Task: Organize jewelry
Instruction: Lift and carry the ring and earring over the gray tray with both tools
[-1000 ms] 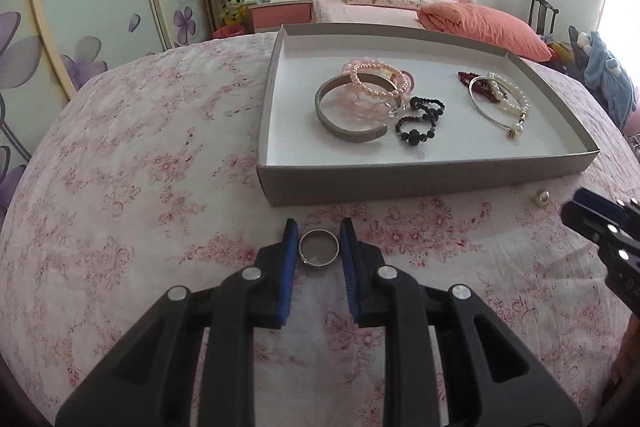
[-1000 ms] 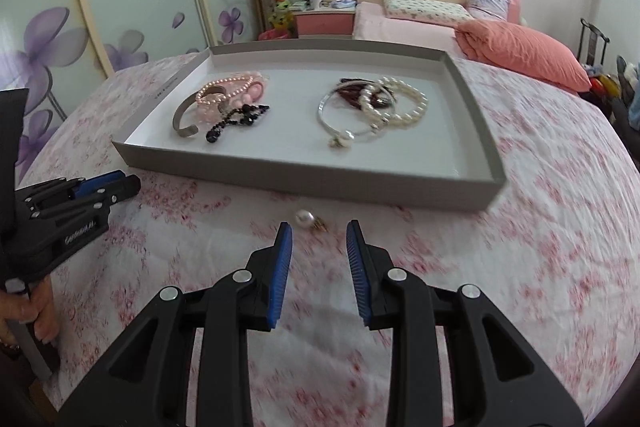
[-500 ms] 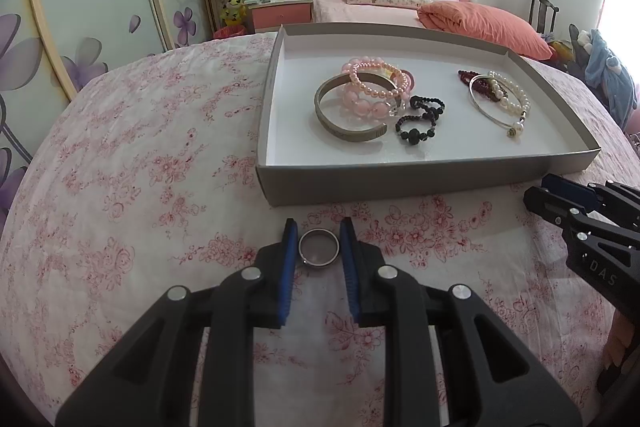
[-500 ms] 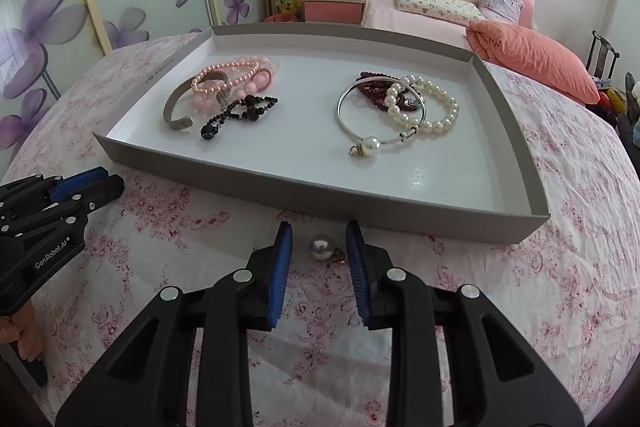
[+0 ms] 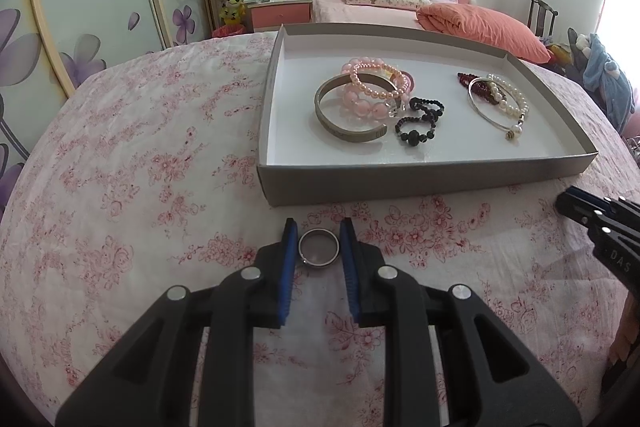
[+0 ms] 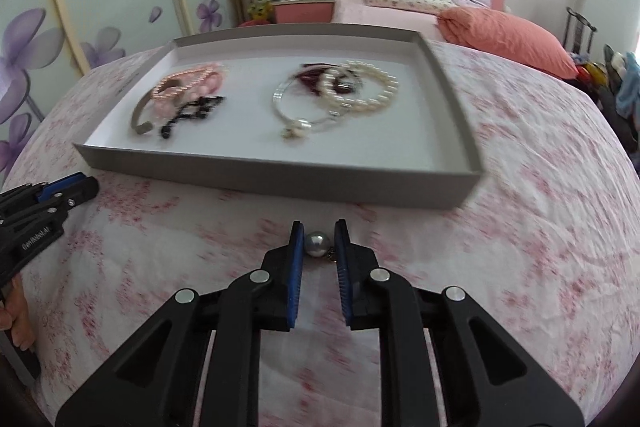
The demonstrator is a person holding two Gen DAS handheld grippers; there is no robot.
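The right hand-held gripper has just been closing around a pearl earring; the grey tray lies just beyond.

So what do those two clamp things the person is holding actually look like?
Both match: the left gripper and right gripper are matte black plastic with triangular cut-outs and round silver pivot pins. Each has two fingers lined with ribbed blue pads. White lettering is printed along each one's side. No cables or sleeves show.

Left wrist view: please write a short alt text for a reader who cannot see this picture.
The left gripper holds a silver ring between its blue pads, just above a pink floral bedspread. Behind it, a shallow grey tray contains several bracelets. The right gripper enters from the right edge.
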